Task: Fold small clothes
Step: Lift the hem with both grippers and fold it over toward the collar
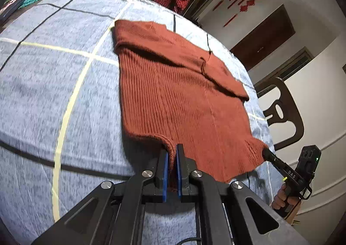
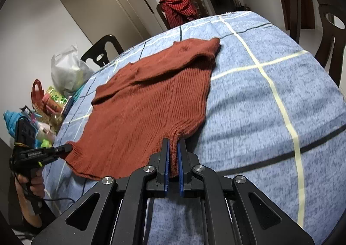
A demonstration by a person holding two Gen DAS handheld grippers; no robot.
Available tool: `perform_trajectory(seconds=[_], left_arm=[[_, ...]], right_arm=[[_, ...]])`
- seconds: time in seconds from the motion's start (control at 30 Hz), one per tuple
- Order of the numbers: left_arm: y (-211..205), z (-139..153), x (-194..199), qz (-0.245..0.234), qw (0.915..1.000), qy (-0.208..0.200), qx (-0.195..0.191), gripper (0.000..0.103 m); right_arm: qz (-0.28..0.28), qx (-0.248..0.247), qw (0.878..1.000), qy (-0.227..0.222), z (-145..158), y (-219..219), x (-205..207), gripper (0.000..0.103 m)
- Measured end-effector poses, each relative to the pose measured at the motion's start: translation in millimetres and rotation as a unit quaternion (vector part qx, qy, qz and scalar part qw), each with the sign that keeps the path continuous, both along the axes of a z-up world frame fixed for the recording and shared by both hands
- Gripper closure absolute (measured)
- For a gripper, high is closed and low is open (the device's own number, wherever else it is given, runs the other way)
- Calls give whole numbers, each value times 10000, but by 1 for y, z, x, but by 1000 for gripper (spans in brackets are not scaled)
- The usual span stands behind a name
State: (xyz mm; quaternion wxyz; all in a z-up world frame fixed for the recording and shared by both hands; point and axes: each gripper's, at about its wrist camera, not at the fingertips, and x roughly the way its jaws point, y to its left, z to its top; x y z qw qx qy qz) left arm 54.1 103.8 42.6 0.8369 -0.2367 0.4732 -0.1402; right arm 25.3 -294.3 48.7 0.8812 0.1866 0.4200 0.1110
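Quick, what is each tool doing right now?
Left tool: closed, pinching the near hem of the red sweater.
Right tool: closed on the sweater's other near hem corner.

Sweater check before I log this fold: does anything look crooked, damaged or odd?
No damage shows. The rust sweater lies mostly flat on the blue checked cloth, sleeves already folded across its upper part. Left tongs and right tongs each pinch a hem corner; only that hem is bunched.

Dim indoor light — fisheye-warped, blurred edges
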Motion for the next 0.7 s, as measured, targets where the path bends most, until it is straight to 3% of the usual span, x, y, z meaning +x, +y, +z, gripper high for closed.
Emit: perform_trajectory(seconds=[0.27,0.7], left_arm=[[4,2,20,84,9996,-70,-275,95],[8,22,49,86,9992,-271,-287,95]], right_arm=[[-4,72,9999,-121,12,0,18,96],[64,60,9996,-272,31,5,57,96]])
